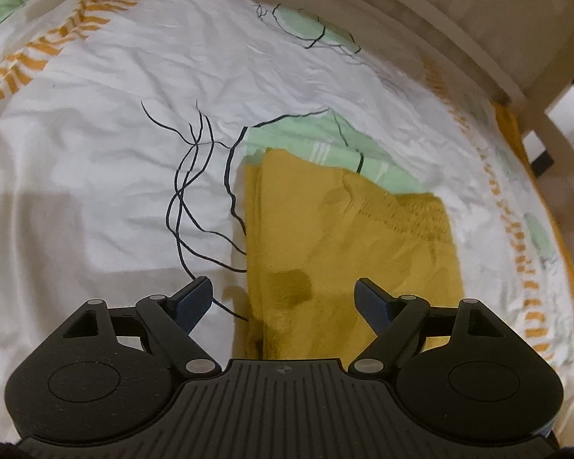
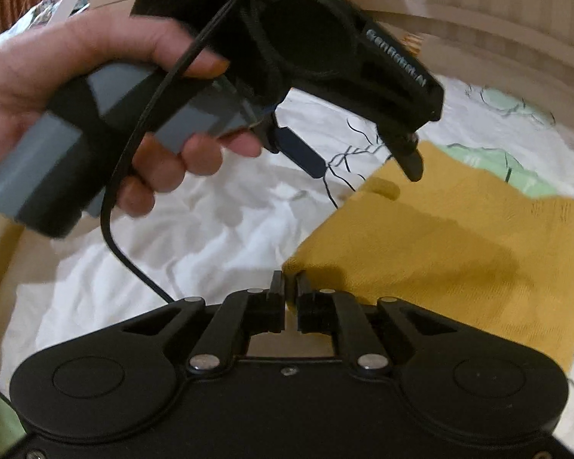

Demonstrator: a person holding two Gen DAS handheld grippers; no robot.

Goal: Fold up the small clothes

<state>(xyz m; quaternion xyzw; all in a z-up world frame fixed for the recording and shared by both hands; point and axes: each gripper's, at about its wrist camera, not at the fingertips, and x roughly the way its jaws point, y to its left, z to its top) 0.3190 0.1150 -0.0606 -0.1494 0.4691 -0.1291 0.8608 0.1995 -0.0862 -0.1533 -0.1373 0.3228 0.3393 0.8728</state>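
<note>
Below, a folded mustard-yellow garment (image 1: pixel 348 244) lies on the white printed bedsheet (image 1: pixel 95 160), its long axis running away from the spread left gripper (image 1: pixel 285 300) hovering above, while the right gripper (image 2: pixel 290 287) pinches its near corner.

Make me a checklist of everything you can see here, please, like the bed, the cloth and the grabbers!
Surface: white bedsheet, wrinkled, with green patches, black lines and an orange border.
Job's things: yellow cloth, lying folded on the sheet.
Clutter: nothing seen on the sheet.
Grippers: left gripper open above the cloth, holding nothing; right gripper shut on the cloth's corner.
Hand: left hand holds the left gripper's grey handle.
Cables: black cable hangs from the left gripper.
Surroundings: pale wooden headboard beyond the sheet; crinkled foil-like stuff at the right view's top left, unclear.
</note>
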